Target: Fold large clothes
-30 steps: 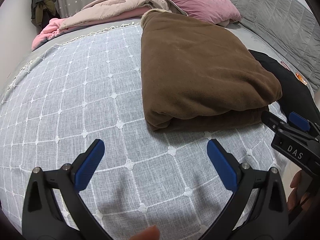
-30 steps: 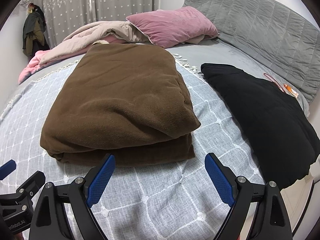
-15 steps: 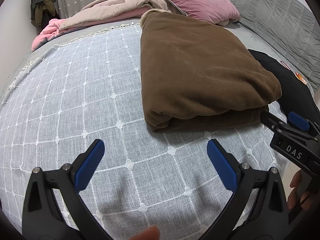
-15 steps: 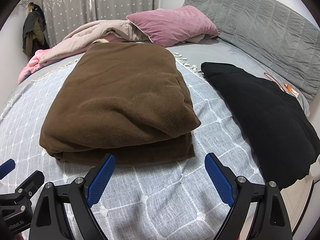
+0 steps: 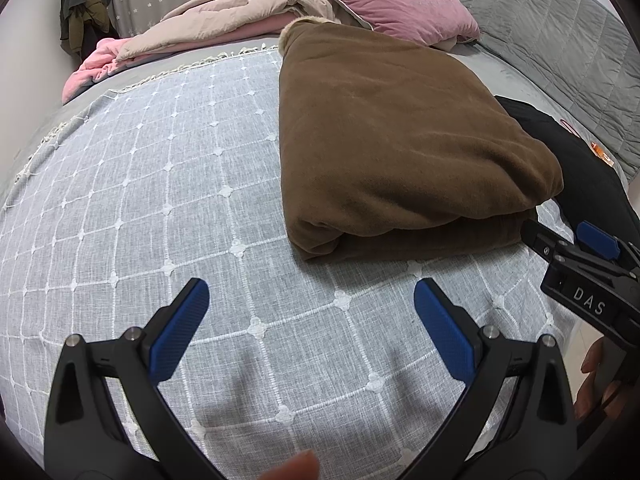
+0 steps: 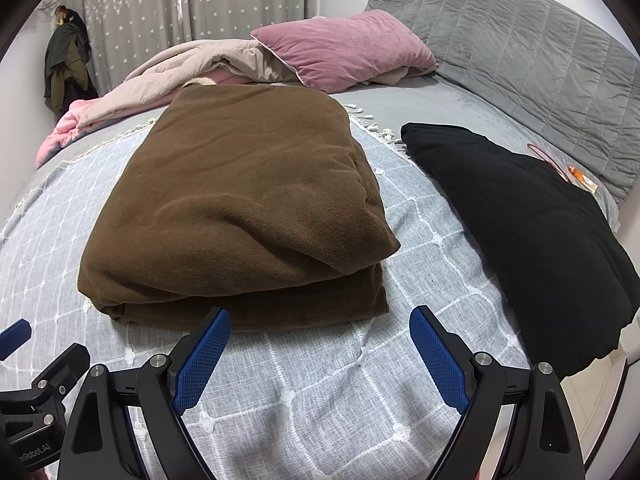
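Brown garment (image 6: 240, 208), folded thick, lying mid-bed on checked bedspread (image 5: 132, 200), long axis running toward the pillows. Left gripper (image 5: 308, 312) released, empty, garment ahead and rightward. Right gripper (image 6: 320, 344) released, empty, nearer, folded edge just beyond its fingers (image 6: 204, 356). Black garment (image 6: 520, 220) at bed's right edge. No containers.

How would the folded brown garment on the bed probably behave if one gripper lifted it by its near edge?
The brown garment looks thick and soft, so it would likely sag and unfold rather than rise as a block. Its stacked layers suggest some weight for cloth. Its fuzzy surface on the woven bedspread probably resists sliding, so a push may bunch it.
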The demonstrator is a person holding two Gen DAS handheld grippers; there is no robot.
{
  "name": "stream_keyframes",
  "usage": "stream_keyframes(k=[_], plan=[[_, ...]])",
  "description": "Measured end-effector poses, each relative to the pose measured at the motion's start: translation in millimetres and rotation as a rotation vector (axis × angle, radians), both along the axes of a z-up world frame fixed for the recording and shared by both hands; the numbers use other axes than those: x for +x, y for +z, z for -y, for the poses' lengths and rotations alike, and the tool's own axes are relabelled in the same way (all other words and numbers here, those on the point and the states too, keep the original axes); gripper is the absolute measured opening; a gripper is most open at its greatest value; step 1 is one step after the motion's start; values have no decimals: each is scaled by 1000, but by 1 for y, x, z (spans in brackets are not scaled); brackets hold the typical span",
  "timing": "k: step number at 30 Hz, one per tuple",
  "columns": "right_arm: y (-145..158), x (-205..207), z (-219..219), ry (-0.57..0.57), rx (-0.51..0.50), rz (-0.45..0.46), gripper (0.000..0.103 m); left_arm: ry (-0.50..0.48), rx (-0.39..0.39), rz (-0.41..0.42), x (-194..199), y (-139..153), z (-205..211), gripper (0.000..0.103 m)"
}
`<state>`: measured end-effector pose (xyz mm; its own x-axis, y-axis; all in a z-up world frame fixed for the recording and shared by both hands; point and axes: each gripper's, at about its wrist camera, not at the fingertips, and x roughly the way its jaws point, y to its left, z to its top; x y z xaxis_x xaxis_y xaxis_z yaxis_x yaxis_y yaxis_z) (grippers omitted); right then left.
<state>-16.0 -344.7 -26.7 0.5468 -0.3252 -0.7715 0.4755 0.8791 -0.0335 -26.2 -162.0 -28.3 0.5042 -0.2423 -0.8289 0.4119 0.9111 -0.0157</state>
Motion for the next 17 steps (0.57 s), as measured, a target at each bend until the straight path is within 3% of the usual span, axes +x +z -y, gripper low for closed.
stream_keyframes(k=[17], plan=[[0, -2, 0, -7, 6, 1, 92, -4, 16, -6, 1, -5, -3, 102]])
